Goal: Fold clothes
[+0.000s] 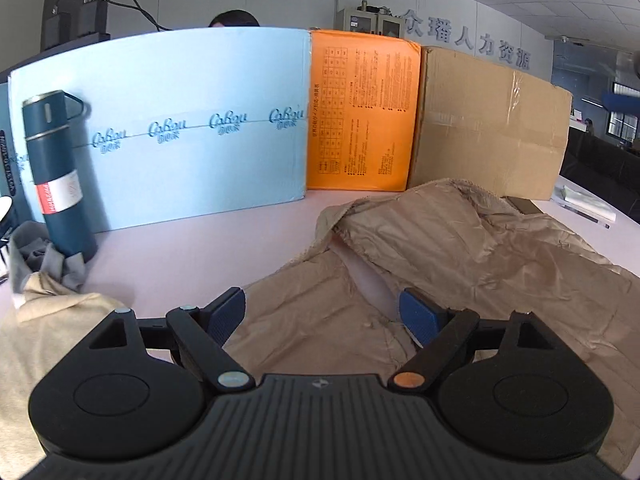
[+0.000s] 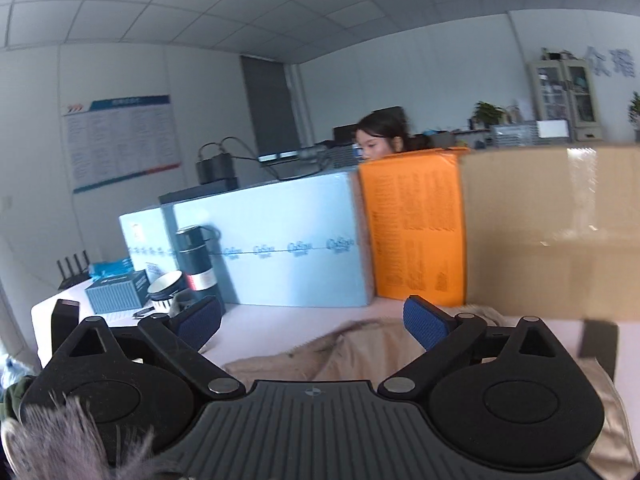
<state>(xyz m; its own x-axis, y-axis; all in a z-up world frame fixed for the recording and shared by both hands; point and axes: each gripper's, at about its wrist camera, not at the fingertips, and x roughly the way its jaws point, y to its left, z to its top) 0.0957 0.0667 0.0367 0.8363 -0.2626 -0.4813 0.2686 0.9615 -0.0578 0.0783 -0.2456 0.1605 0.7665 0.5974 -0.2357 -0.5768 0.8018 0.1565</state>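
Note:
A shiny tan padded jacket (image 1: 460,248) lies crumpled on the pale pink table (image 1: 192,248), its fleecy collar toward the boxes. My left gripper (image 1: 322,314) hovers over the jacket's near part, its blue pads wide apart and nothing between them. A beige garment (image 1: 52,332) with a grey one (image 1: 44,264) lies at the left. In the right wrist view my right gripper (image 2: 312,322) is raised above the jacket (image 2: 360,352), open and empty. Grey fur (image 2: 60,440) fills the lower left corner there.
A light blue box (image 1: 192,128), an orange box (image 1: 364,112) and a brown carton (image 1: 492,128) stand as a wall along the table's far side. A dark blue flask (image 1: 60,172) stands at the left. A person (image 2: 380,136) sits behind the boxes. A mug (image 2: 166,288) and small boxes are far left.

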